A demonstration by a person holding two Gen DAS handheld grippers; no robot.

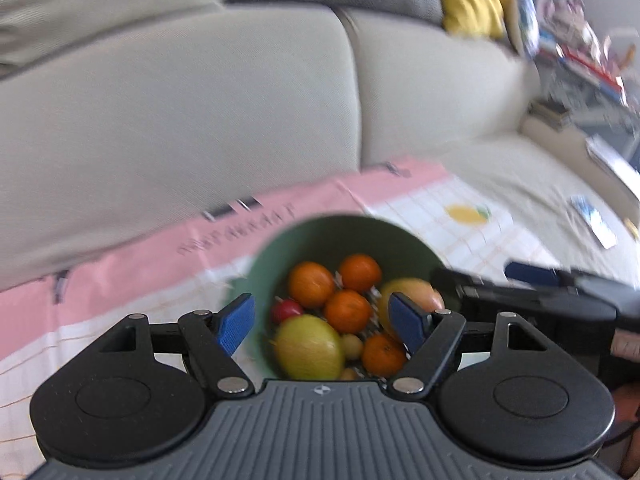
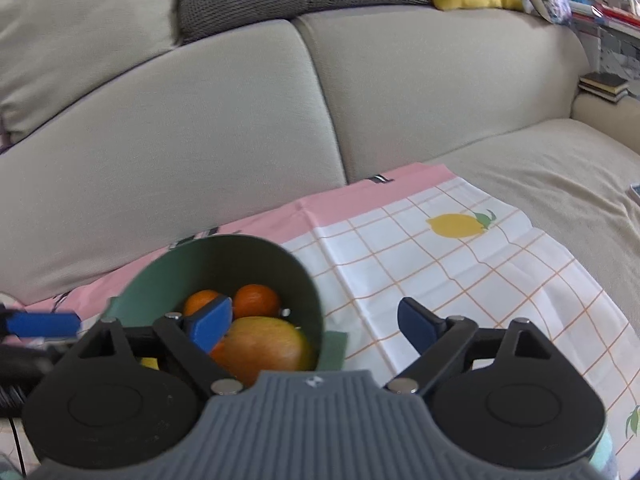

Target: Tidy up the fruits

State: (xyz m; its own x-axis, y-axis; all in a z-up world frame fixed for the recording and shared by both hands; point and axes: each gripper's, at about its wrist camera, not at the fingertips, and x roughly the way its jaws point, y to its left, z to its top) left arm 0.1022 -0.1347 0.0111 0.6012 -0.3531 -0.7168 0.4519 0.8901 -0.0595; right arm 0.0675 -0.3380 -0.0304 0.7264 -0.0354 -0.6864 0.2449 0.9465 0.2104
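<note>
Near first: the left gripper [image 1: 322, 322] hangs over the green bowl [image 1: 308, 236] w/ tongs wide apart & nothing in them, and the right gripper [image 2: 314, 326] is wide apart & empty too, the bowl at its 10 o'clock. The fruits sit piled in the bowl: oranges [image 1: 312, 284], a yellow apple [image 1: 309, 347], a big mango [image 2: 264, 346], a small red one [image 1: 286, 309]. They look round, smooth & prob. slippy, the mango heavy & easy to bruise, so pinch each at its fat middle; farther off at 12 o'clock are the checked cloth [image 2: 460, 280] & sofa [image 2: 200, 140].
</note>
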